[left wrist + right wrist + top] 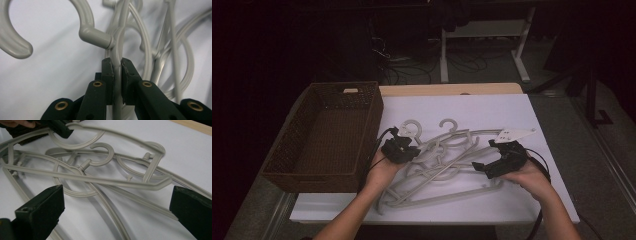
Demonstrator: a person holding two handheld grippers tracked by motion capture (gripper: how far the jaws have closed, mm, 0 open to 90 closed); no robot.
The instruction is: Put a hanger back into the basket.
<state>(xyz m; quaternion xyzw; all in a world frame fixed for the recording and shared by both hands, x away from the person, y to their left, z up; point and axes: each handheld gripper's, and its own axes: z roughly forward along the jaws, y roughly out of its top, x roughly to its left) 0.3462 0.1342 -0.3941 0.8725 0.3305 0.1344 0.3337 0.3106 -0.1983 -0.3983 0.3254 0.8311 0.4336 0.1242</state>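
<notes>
Several grey plastic hangers [447, 160] lie tangled on the white table, their hooks [412, 125] pointing away from me. My left gripper [407, 149] is shut on the top bar of one hanger [117, 56] just below its hook [85, 22]; the bar runs between the black pads [109, 75]. My right gripper [482, 167] sits at the right side of the pile, wide open, its fingers [40, 210] standing apart above the hangers [100, 180] with nothing between them. The left gripper [58, 127] shows far off in the right gripper view.
A brown wicker basket [287, 160] stands empty on the left of the table, close to my left hand. A white table surface [492, 107] lies beyond the hangers. Table legs and cables [447, 60] stand on the floor behind.
</notes>
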